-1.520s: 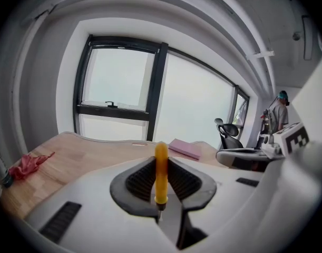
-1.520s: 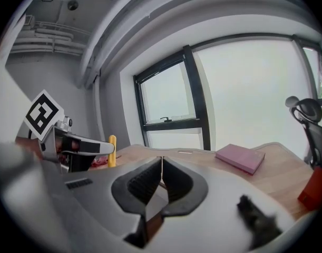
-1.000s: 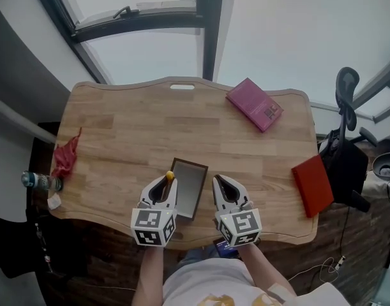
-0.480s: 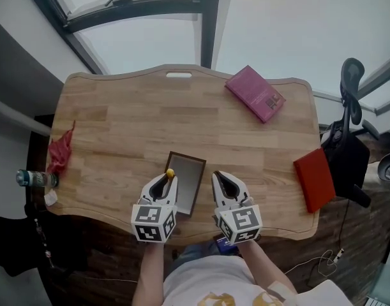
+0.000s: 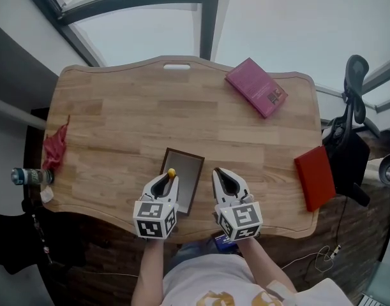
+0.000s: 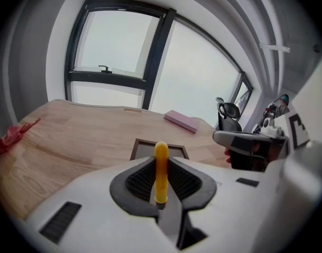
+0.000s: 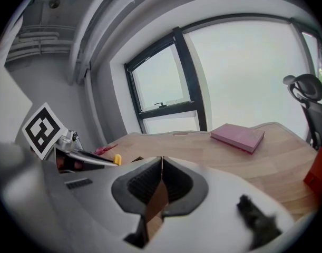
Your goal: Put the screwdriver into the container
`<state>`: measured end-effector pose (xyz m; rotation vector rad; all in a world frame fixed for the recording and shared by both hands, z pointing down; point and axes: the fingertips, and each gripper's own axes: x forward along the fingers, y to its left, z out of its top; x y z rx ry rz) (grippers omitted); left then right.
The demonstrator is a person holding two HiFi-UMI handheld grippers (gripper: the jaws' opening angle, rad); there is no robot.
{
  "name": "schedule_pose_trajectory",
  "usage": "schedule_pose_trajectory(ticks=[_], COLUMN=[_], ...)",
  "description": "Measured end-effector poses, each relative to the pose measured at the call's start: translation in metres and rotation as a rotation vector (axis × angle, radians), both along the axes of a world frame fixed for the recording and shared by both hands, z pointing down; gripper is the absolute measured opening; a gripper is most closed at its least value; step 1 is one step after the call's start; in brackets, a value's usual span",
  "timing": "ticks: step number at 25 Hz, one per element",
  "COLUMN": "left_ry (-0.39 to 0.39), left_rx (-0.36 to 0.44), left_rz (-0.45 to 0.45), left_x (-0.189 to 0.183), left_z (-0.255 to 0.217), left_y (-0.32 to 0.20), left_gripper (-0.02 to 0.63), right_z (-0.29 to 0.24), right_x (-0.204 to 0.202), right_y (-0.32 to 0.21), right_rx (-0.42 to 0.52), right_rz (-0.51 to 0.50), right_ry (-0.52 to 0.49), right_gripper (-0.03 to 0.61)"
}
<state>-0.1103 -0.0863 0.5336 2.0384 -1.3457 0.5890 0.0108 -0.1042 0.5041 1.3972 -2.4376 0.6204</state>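
Yellow-handled screwdriver (image 5: 171, 172) is pinched in the left gripper (image 5: 168, 180), long axis pointing far, by the left rim of the flat, dark-framed container (image 5: 184, 152) on the wood table (image 5: 118, 126). Right gripper (image 5: 219, 173) is pressed together, empty.

Yellow-handled screwdriver (image 6: 161, 168) is sitting clamped in left gripper (image 5: 166, 180), poking over dark-framed shallow container (image 5: 189, 171) lying flat.
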Motion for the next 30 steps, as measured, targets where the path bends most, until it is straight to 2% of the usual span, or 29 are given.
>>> schedule_pose_trajectory(ticks=[6,14,30], left_ry=[0.004,0.015,0.029], left_rx=[-0.057,-0.082,-0.244], left_rz=[0.004,0.026,0.023], left_x=[0.0,0.008,0.016], left_z=[0.015,0.023,0.048], left_y=[0.002,0.0,-0.002], left_gripper=[0.075,0.075,0.075], right_z=[0.011,0.022,0.032], right_x=[-0.001,-0.005,-0.008], right_y=[-0.002,-0.009,-0.018], right_rx=[-0.03,-0.053,-0.084], right_rz=[-0.003,-0.015,-0.018], right_ry=[-0.008,-0.006,-0.014], right_gripper=[0.032,0.032,0.032])
